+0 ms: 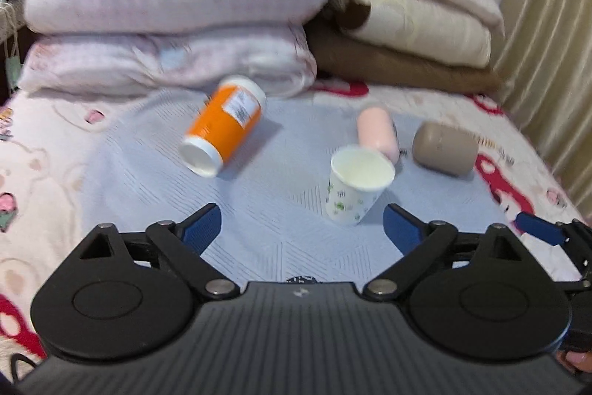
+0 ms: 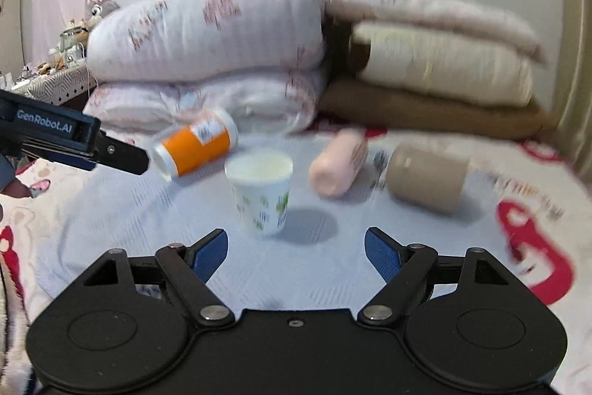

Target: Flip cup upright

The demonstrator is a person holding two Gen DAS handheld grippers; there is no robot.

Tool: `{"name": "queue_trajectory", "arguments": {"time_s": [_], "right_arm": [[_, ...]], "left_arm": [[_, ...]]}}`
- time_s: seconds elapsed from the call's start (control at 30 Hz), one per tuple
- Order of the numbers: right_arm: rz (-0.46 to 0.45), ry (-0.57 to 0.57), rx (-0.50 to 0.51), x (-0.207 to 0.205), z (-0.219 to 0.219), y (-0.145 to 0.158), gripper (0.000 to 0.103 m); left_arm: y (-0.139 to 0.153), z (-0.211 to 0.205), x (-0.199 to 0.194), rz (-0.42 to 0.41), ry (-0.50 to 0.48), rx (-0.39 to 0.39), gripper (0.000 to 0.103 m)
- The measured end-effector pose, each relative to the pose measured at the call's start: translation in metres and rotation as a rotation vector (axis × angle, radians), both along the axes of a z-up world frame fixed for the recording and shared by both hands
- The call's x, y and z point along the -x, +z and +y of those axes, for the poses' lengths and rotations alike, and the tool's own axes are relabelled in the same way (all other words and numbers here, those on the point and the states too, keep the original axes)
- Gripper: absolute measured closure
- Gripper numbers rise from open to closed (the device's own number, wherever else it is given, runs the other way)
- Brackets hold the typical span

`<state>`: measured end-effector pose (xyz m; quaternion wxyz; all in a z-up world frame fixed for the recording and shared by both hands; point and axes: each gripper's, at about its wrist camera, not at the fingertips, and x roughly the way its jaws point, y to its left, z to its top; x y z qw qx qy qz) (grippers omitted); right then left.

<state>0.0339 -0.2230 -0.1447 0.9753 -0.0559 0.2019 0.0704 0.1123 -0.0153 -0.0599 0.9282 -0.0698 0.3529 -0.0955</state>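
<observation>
Paper cup (image 2: 262, 193) stands mouth-up on the pale blue mat (image 2: 207, 210), white with small green and blue print, empty inside; in the right wrist view it sits at 12 o'clock just ahead of the right gripper (image 2: 296, 252), apart from both blue pads. Right gripper jaws spread wide, holding nothing. Left gripper (image 1: 301, 228) also spread wide and empty, cup (image 1: 357, 186) at about 1 o'clock from it, leaning slightly in that view (fisheye, may be distortion). Orange bottle (image 1: 224, 126) with white ends lies on its side at 11 o'clock of the cup, open end toward the camera. Pink cup (image 1: 379, 132) lies on its side just behind the paper cup, at 1 o'clock; contact unclear with the blur. Taupe cup (image 1: 444, 149) lies on its side at 2 o'clock, near the pink one. Folded quilts (image 1: 177, 2) stacked at the back, 12 o'clock. The left gripper's body shows at 9 o'clock in the right wrist view.
</observation>
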Motion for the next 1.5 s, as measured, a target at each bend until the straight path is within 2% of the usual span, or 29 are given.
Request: {"name": "queue_trajectory", "arguments": {"time_s": [0.1,0.23,0.37,0.5,0.67,0.77,0.87,0.97,1.1,1.27,1.5], "right_arm": [[-0.037,-0.014,0.02,0.013,0.004,0.029,0.018],[-0.074,-0.026,0.027,0.032,0.008,0.064,0.018],[-0.109,-0.05,0.012,0.055,0.007,0.092,0.017],[-0.126,-0.098,0.014,0.081,0.005,0.11,0.012],[-0.104,-0.182,0.034,0.106,0.009,0.115,0.0],[-0.118,-0.229,0.019,0.12,0.011,0.115,0.0],[-0.11,-0.224,0.006,0.129,0.014,0.116,0.0],[-0.117,-0.239,0.031,0.135,0.021,0.117,0.0],[-0.102,-0.243,0.025,0.14,0.024,0.118,0.0],[-0.083,-0.256,0.02,0.143,0.025,0.116,0.0],[-0.079,-0.258,0.021,0.144,0.025,0.116,0.0]], "left_arm": [[0.027,0.008,0.014,-0.016,-0.008,0.009,0.004],[0.061,0.013,0.037,-0.046,0.002,-0.027,0.0],[0.087,0.016,0.062,-0.045,0.028,-0.092,0.0],[0.097,0.016,0.084,-0.028,0.051,-0.167,0.0],[0.097,0.024,0.105,-0.019,0.088,-0.16,0.0],[0.097,0.028,0.114,-0.01,0.094,-0.15,0.0],[0.102,0.029,0.125,-0.044,0.134,-0.164,0.0],[0.107,0.027,0.134,-0.064,0.13,-0.183,0.0],[0.107,0.025,0.138,-0.049,0.109,-0.206,0.0],[0.104,0.027,0.137,-0.009,0.104,-0.184,0.0],[0.105,0.026,0.14,-0.03,0.137,-0.233,0.0]]}}
